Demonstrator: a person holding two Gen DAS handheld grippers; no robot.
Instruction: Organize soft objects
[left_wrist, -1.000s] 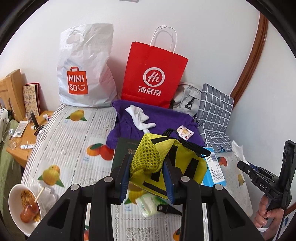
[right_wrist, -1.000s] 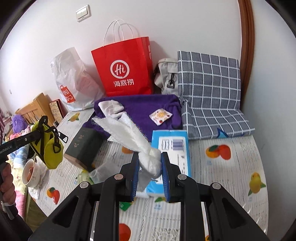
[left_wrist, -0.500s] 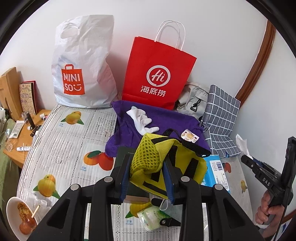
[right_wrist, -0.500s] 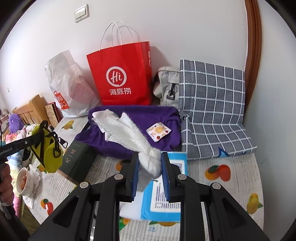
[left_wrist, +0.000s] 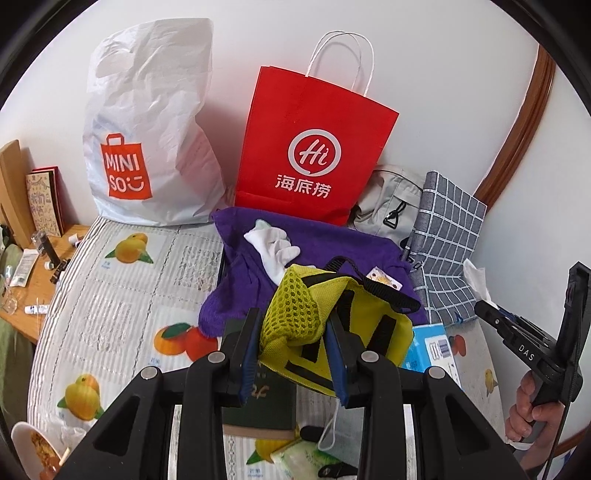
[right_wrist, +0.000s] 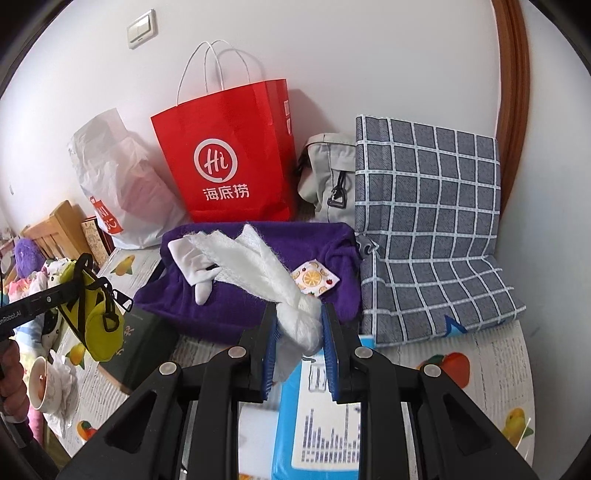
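Note:
My left gripper (left_wrist: 291, 332) is shut on a yellow mesh pouch (left_wrist: 314, 325) with black straps, held above the table; it also shows in the right wrist view (right_wrist: 98, 325). My right gripper (right_wrist: 298, 325) is shut on a white fibrous cloth (right_wrist: 266, 269) that trails up and left over the purple towel (right_wrist: 258, 295). A white glove (right_wrist: 192, 262) and a small fruit-print packet (right_wrist: 314, 278) lie on the towel. The right gripper shows at the right edge of the left wrist view (left_wrist: 491, 314).
A red paper bag (left_wrist: 314, 147), a white Miniso bag (left_wrist: 147, 129), a grey bag (right_wrist: 328, 177) and a checked cushion (right_wrist: 424, 221) stand along the wall. A dark green book (right_wrist: 140, 350), a blue tissue pack (right_wrist: 321, 424) and a bowl (right_wrist: 40, 384) are on the fruit-print tablecloth (left_wrist: 129, 295).
Both grippers have moved forward toward the purple towel and the bags, each still holding its item. The white cloth now reaches over the towel.

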